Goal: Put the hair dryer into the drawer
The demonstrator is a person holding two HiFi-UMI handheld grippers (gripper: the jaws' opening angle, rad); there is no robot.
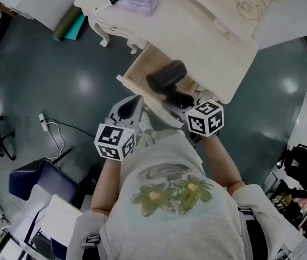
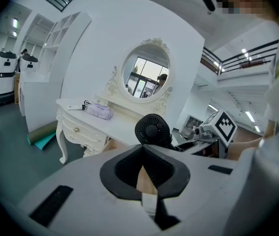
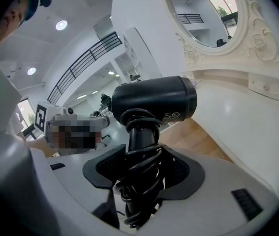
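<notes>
Hair dryer (image 1: 167,76) is gripped by its handle in the right gripper (image 3: 141,168) and held over the open drawer (image 1: 138,72) at the dressing table's (image 1: 196,31) front edge. Left gripper (image 2: 143,167) is closed on nothing, near the drawer's front.

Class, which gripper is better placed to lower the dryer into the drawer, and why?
Right: the right gripper is shut on the dryer over the open drawer; the left gripper is empty.
</notes>
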